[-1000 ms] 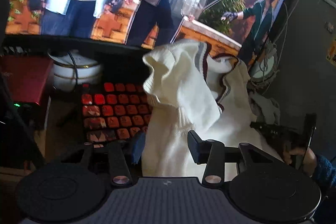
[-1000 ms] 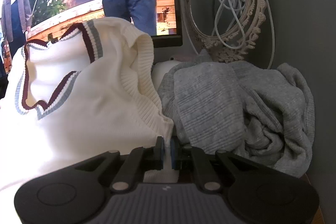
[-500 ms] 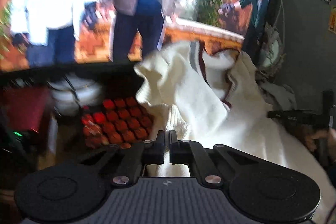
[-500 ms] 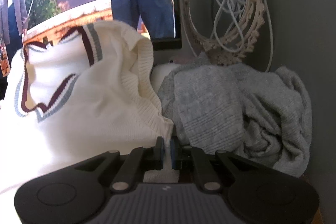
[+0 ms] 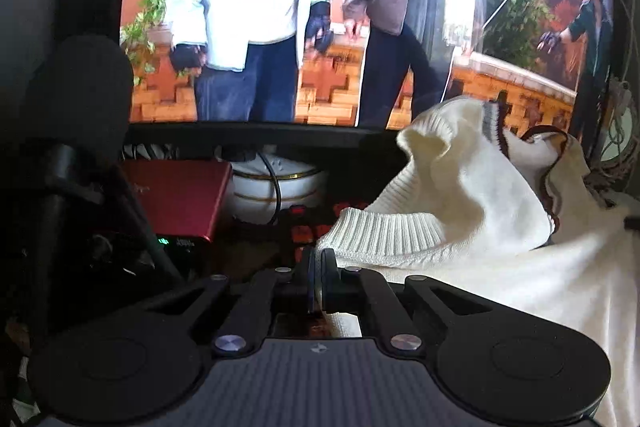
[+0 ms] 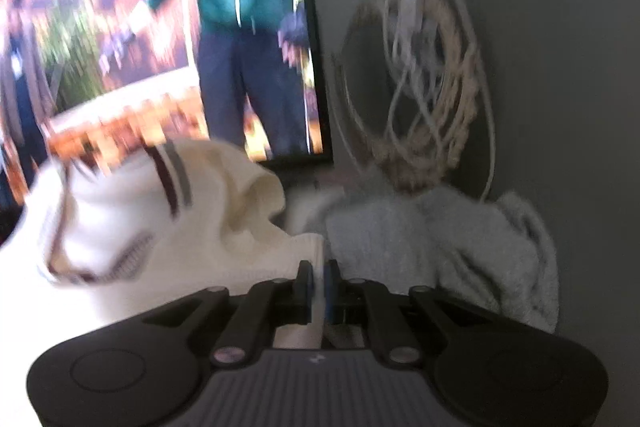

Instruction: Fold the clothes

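Both the left tongs [image 5: 318, 281] and the right tongs [image 6: 317, 285] are pinched on the ribbed edge of the cream sweater [image 5: 472, 227], which humps up between them, neckline farthest away, beside a grey garment [image 6: 448, 251] at right.

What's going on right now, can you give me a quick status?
Left hand-held gripper shut on white knit vest, at its ribbed edge. Right hand-held gripper shut on the same vest. Grey sweater heaped alongside; lit keyboard partly under the vest.
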Action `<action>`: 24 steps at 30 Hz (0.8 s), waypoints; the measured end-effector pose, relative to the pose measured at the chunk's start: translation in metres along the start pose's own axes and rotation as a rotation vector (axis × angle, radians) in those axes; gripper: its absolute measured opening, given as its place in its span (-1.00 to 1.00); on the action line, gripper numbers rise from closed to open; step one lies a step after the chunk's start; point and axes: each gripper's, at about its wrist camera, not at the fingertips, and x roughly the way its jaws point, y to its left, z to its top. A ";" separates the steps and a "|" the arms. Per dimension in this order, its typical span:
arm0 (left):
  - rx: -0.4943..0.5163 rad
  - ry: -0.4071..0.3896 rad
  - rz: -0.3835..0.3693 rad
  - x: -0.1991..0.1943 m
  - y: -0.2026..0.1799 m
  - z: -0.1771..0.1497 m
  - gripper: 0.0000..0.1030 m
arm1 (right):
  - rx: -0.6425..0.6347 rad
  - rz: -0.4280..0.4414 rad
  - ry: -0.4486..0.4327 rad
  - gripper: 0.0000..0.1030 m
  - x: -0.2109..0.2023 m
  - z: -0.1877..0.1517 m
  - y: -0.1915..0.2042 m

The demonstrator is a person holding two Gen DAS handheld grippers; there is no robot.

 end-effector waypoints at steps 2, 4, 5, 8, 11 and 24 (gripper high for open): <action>0.021 0.001 0.009 0.000 -0.001 -0.002 -0.94 | -0.013 0.021 0.003 -0.90 0.000 -0.001 0.003; 0.031 -0.011 0.023 -0.006 -0.001 -0.002 -0.94 | -0.005 0.058 -0.012 -0.90 -0.006 0.000 0.005; 0.031 -0.010 0.035 -0.008 0.002 -0.002 -0.94 | -0.006 0.076 -0.018 -0.90 -0.007 0.002 0.006; 0.008 -0.005 0.070 -0.006 0.009 -0.005 -0.94 | -0.023 0.096 -0.018 -0.90 0.000 0.005 0.013; -0.010 -0.025 0.075 -0.007 0.008 -0.005 -0.94 | -0.036 0.098 -0.045 -0.90 0.007 0.011 0.021; -0.012 -0.035 0.078 -0.021 0.000 0.001 -0.82 | 0.049 0.059 -0.001 -0.50 -0.011 0.004 -0.003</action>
